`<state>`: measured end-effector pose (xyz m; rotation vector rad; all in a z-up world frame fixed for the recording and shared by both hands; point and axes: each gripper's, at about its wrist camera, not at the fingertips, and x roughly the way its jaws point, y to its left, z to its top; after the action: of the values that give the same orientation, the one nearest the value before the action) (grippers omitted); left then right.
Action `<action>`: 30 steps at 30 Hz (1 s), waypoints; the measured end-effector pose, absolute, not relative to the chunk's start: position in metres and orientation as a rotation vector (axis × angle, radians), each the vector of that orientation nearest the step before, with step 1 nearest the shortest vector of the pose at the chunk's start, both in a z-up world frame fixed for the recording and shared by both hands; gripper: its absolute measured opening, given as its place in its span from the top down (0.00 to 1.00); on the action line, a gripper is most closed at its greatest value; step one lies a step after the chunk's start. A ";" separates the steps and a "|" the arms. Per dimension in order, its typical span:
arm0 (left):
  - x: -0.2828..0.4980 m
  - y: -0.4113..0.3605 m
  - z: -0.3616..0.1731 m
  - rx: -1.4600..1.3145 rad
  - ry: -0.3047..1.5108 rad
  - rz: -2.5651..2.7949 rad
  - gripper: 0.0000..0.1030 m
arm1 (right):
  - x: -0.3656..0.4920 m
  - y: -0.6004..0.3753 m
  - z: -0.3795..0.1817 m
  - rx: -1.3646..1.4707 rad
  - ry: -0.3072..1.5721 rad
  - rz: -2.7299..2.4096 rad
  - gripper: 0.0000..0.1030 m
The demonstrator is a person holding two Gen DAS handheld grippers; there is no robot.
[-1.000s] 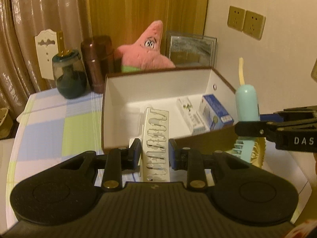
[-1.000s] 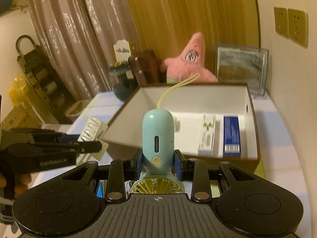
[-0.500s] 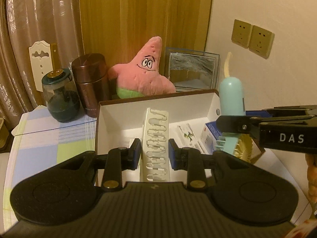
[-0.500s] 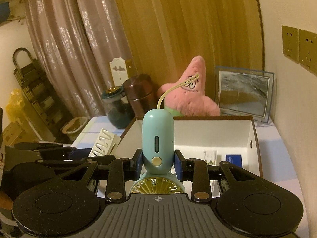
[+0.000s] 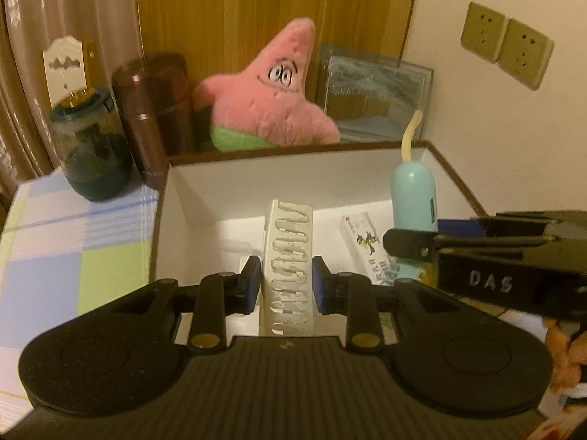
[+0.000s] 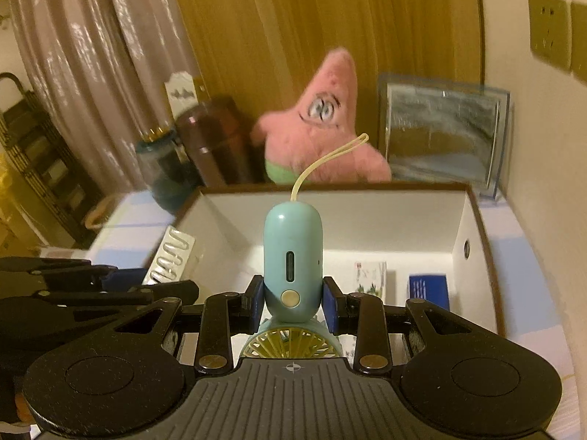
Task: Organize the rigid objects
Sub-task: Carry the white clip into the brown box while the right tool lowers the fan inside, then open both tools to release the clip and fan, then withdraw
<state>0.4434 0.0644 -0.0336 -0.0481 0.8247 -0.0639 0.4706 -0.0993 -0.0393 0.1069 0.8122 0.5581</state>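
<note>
My left gripper (image 5: pixel 287 284) is shut on a white slotted plastic piece (image 5: pixel 290 256), held upright over the open brown box (image 5: pixel 161 198) with its white inside. My right gripper (image 6: pixel 293 304) is shut on the teal handle of a small handheld fan (image 6: pixel 292 264), whose yellow grille (image 6: pixel 290 344) sits below the pads and whose cream loop (image 6: pixel 330 157) sticks up. The fan (image 5: pixel 414 198) and the right gripper (image 5: pixel 403 245) also show at the right of the left wrist view, over the box. Inside the box lie a white carton (image 5: pixel 361 245) and a blue carton (image 6: pixel 429 289).
Behind the box stand a pink star plush (image 5: pixel 271 91), a brown canister (image 5: pixel 154 117), a dark green jar (image 5: pixel 91 146) and a framed picture (image 5: pixel 374 95). A checked cloth (image 5: pixel 73 249) covers the table left of the box. The wall with sockets (image 5: pixel 506 51) is close on the right.
Both grippers have moved forward and lower with their objects, from the box's near edge to over its inside. The grips are unchanged.
</note>
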 end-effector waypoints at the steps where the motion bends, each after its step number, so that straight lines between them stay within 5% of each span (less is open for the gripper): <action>1: 0.446 0.065 -0.038 -0.055 0.836 -0.064 0.74 | 0.473 -0.098 -0.045 0.102 0.829 0.552 0.68; 30: 0.484 0.064 -0.089 -0.079 1.033 -0.109 0.69 | 0.505 -0.092 -0.099 0.086 1.057 0.536 0.68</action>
<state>0.4841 0.0642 -0.0885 -0.0792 1.0326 -0.1087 0.5047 -0.0916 -0.0992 0.0863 1.0575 0.5361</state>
